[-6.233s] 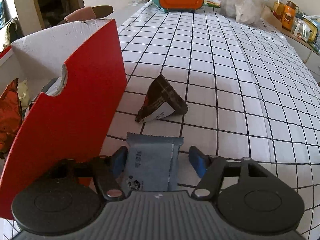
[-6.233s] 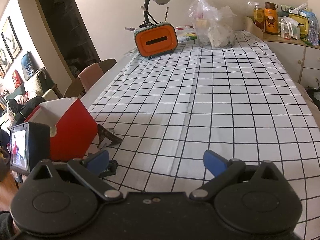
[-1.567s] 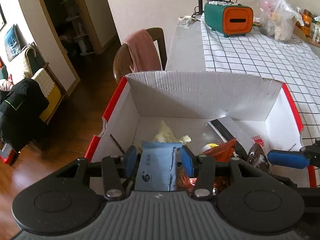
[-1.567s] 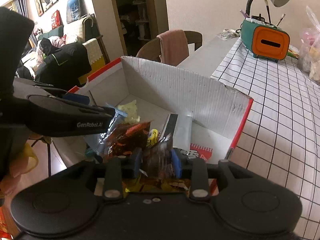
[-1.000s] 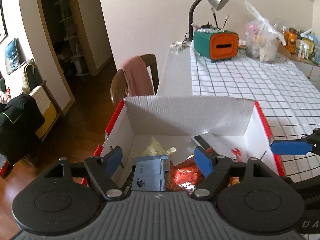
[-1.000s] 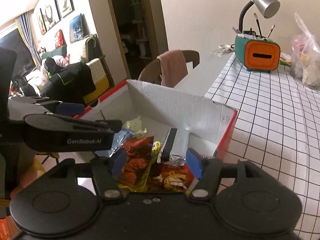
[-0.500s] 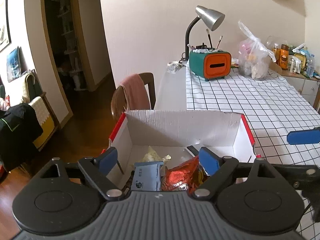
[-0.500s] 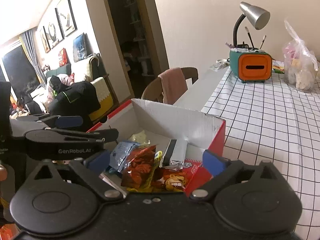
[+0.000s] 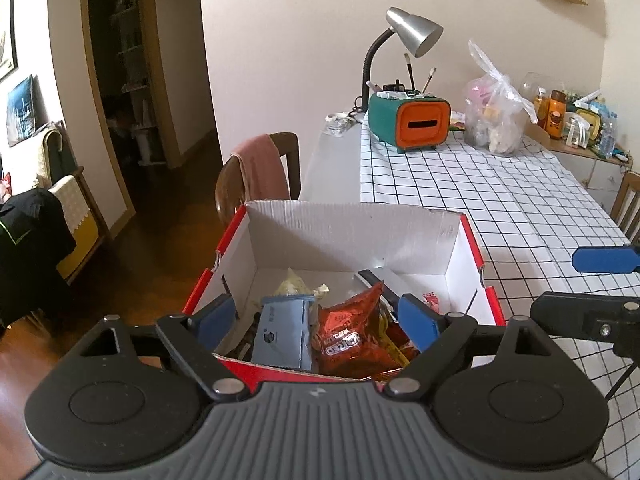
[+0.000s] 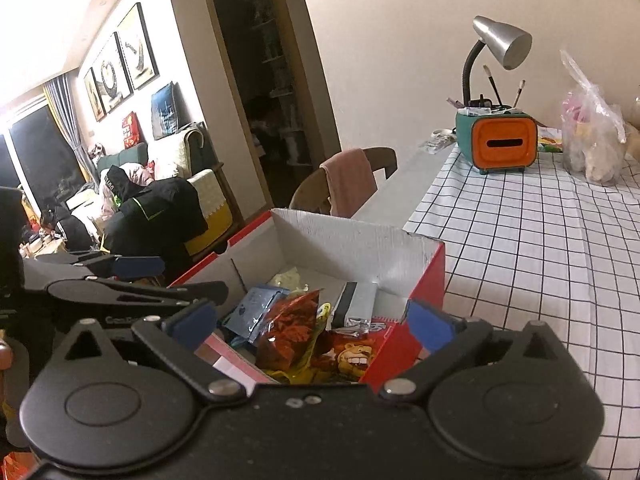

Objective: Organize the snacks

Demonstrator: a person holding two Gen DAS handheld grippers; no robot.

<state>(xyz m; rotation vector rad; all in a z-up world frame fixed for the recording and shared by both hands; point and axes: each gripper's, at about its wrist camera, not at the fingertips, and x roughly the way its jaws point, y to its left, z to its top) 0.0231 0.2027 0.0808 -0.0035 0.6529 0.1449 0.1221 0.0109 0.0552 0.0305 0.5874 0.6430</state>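
Observation:
A red cardboard box [image 9: 352,216] with a white inside stands at the table's edge, seen from above and behind in both wrist views. In it lie a blue packet [image 9: 284,336], a red-orange packet [image 9: 348,332], a grey packet with a black stripe [image 10: 356,304] and a lion-print packet [image 10: 352,354]. My left gripper [image 9: 316,316] hovers open over the box's near wall, with nothing between its fingers. My right gripper [image 10: 313,325] is open too, above the near right corner of the box [image 10: 360,236], and holds nothing. One of its blue pads [image 9: 604,260] shows at the right of the left wrist view.
A checked cloth [image 9: 500,200] covers the table to the right of the box. At its far end stand a teal and orange tissue box [image 9: 412,128], a desk lamp [image 9: 412,36] and a plastic bag [image 9: 492,116]. A chair with a pink cloth [image 9: 260,172] is behind the box.
Both grippers opened and let their packets drop into the box: the left the blue one, the right a dark one. Since then both have drawn back and up from the box.

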